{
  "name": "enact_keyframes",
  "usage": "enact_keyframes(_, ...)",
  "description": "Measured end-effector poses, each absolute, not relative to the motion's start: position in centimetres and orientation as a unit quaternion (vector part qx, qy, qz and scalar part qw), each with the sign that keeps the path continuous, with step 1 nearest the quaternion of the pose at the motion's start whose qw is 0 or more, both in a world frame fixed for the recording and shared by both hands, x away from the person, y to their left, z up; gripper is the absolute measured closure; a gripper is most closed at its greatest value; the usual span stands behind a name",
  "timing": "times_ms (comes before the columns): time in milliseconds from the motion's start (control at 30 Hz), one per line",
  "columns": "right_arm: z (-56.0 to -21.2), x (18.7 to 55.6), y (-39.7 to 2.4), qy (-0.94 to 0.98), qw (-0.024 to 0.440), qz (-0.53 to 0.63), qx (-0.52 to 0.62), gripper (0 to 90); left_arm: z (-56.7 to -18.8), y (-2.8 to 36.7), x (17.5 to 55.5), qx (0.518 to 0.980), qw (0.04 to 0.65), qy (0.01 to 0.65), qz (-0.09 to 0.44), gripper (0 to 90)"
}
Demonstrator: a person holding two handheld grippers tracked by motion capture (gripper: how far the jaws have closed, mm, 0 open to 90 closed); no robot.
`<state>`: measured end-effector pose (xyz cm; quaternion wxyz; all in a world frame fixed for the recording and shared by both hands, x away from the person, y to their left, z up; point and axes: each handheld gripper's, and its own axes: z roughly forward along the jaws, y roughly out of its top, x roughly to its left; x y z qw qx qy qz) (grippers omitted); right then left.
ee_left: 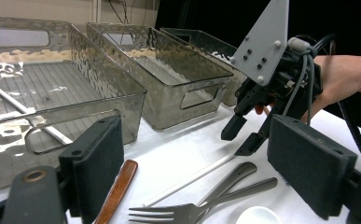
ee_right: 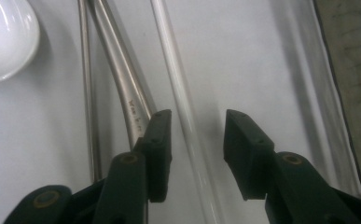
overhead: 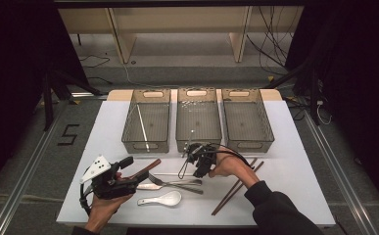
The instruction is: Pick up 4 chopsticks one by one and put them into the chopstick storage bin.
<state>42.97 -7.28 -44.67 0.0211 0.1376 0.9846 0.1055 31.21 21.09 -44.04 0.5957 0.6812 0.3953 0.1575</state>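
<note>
Two jaws of the right gripper (ee_right: 194,133) stand partly open astride the white chopstick (ee_right: 180,100) at mid-frame, pads clear of it, bare table (ee_right: 262,56) to the right. The metal handle (ee_right: 122,79) just left bears tiny engraved lettering, unreadable. The left gripper (ee_left: 206,168), lower frame, gapes wide, holding nothing.

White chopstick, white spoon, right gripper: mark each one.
White chopstick (ee_right: 182,100), right gripper view, mid shaft between the jaws.
White spoon (overhead: 168,198), high view, its bowl.
Right gripper (ee_right: 198,135), right gripper view, midway between its fingertips.
</note>
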Motion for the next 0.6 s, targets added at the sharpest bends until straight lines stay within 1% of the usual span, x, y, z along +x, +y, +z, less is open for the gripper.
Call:
enact_keyframes(200, -45.34, 43.02, -7.02, 0.988, 0.021, 0.091, 0.127, 69.6, -44.04, 21.07, 31.21, 0.681, 0.596, 0.396, 0.158, 18.2)
enact_keyframes(433, -45.62, 42.98, -6.84, 0.990, 0.018, 0.073, 0.116, 78.6, -44.04, 21.05, 31.20, 0.680, 0.596, 0.396, 0.158, 18.2)
enact_keyframes(600, -45.66, 42.81, -6.69, 0.992, 0.019, 0.070, 0.108, 81.6, -44.04, 21.07, 31.20, 0.681, 0.596, 0.396, 0.157, 18.2)
